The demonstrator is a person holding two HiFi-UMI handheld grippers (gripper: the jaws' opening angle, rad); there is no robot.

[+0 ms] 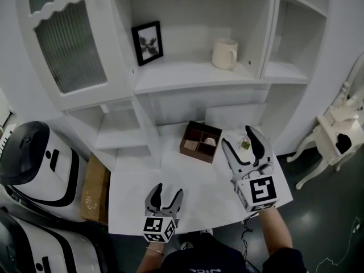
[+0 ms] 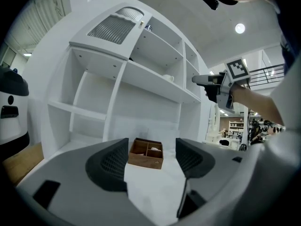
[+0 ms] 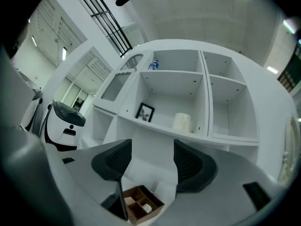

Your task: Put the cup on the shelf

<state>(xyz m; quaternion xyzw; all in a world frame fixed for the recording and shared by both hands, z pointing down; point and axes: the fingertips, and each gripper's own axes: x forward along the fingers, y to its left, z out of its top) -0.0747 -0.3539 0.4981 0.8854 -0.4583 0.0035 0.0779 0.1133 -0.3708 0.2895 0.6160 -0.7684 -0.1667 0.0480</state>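
A cream cup [image 1: 224,53] stands upright on the middle shelf [image 1: 187,74] of the white cabinet, right of a black picture frame [image 1: 148,42]. It shows too in the right gripper view, cup [image 3: 181,122], above the jaws. My right gripper [image 1: 245,141] is open and empty, raised over the white table's right side, well below the cup. My left gripper [image 1: 168,197] is open and empty, low near the table's front edge. Between the left gripper's fingers [image 2: 113,163] I see only the brown box [image 2: 146,153] farther off.
A brown wooden divided box [image 1: 201,141] sits on the white table [image 1: 142,198] near the cabinet's base, box [image 3: 140,205]. A cardboard box [image 1: 95,190] and white-and-black robots [image 1: 37,161] stand left. A white chair [image 1: 335,132] is at right. A small green item [image 1: 245,144] lies by the right gripper.
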